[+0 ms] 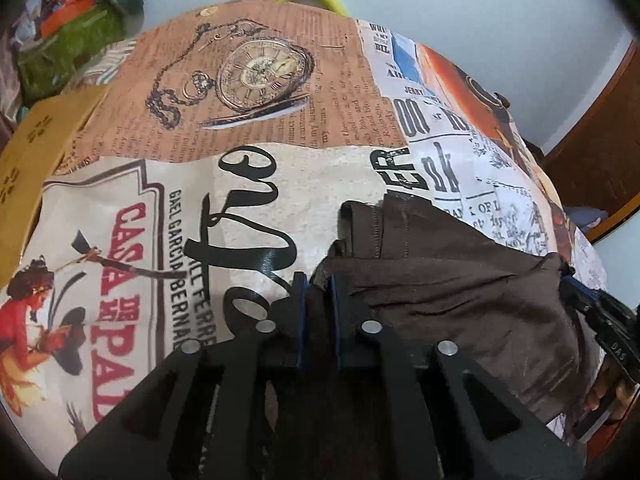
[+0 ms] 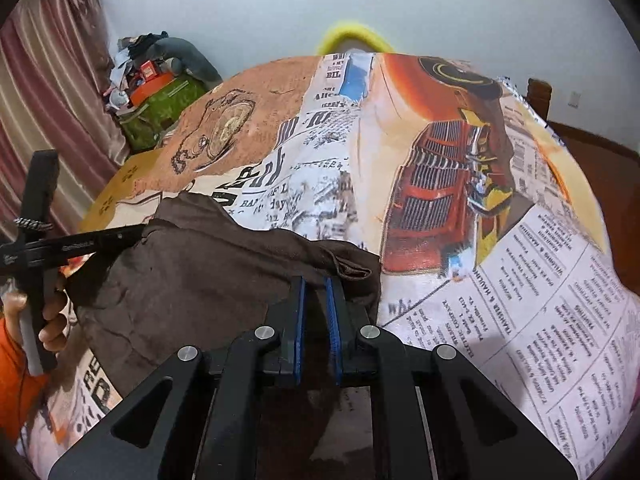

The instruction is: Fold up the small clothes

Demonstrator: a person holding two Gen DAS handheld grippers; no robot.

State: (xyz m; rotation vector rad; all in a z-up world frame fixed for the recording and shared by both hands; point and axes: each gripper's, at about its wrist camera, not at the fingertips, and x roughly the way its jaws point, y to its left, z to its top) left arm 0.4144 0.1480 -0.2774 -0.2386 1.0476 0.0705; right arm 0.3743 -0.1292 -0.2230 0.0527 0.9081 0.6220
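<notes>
Brown garment (image 1: 460, 292) is hanging bunched between both tools, its cloth running into each pair of jaws. Left gripper (image 1: 318, 284) and right gripper (image 2: 316, 286) are each pinching an edge, jaws nearly closed, above the printed tablecloth (image 2: 520, 300).

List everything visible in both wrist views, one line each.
brown garment: one, dark brown, crumpled on the printed cloth, near edge.
printed cloth: one, newspaper, pocket-watch and red-truck prints, covers the surface.
yellow hoop: one, yellow, behind the far edge.
green bag: one, green, clutter piled on top, far left by the curtain.
curtain: one, pink-striped, left wall.
left tool: black, blue pads, shut on the garment.
right tool: black, blue pads, pinching the garment's edge.
</notes>
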